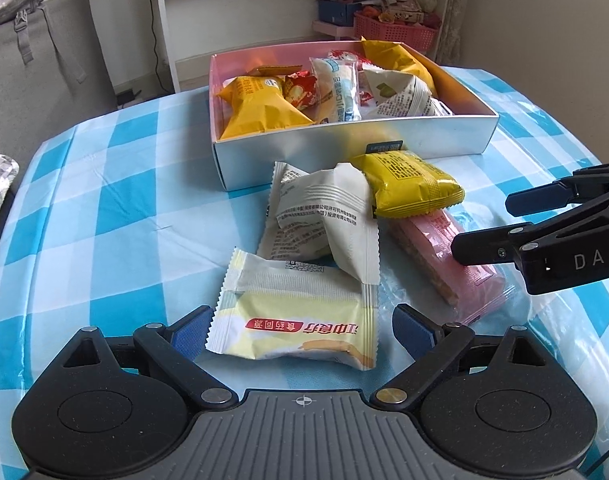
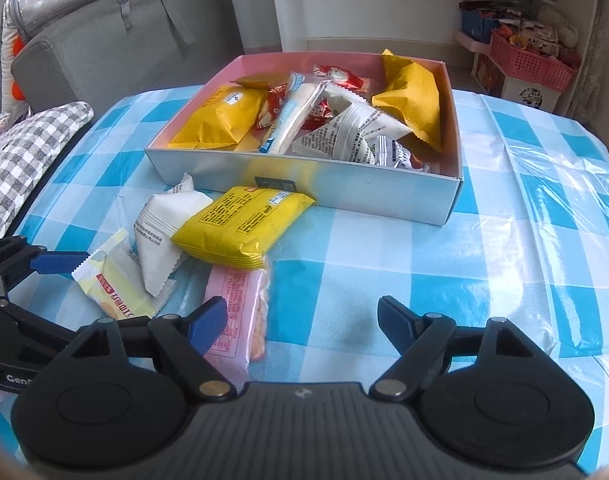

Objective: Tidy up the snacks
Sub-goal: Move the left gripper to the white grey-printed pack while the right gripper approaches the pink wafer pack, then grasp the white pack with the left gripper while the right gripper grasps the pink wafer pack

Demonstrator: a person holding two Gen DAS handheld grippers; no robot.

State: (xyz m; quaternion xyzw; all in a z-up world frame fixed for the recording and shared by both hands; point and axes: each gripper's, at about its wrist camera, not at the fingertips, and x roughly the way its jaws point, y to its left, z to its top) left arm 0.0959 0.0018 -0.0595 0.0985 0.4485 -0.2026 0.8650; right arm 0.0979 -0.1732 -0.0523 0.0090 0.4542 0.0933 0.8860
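Note:
A white box [image 1: 344, 136] [image 2: 344, 188] with a pink inside holds several snack packets. In front of it on the checked cloth lie a yellow packet [image 1: 412, 184] [image 2: 240, 228], white packets [image 1: 316, 216] [image 2: 164, 236], a pink wafer packet [image 1: 436, 252] [image 2: 232, 304] and a pale yellow packet [image 1: 296, 316] [image 2: 116, 284]. My left gripper [image 1: 300, 330] is open and straddles the pale yellow packet, with a gap at its right pad. My right gripper [image 2: 302, 324] [image 1: 482, 224] is open over the pink packet, whose right edge lies by the left finger.
A white shelf and a pink basket [image 1: 392, 32] [image 2: 528, 60] stand behind the table. A grey sofa [image 1: 44, 60] and a checked cushion [image 2: 24, 152] are on the left. Blue-and-white cloth [image 2: 424, 264] stretches to the right of the packets.

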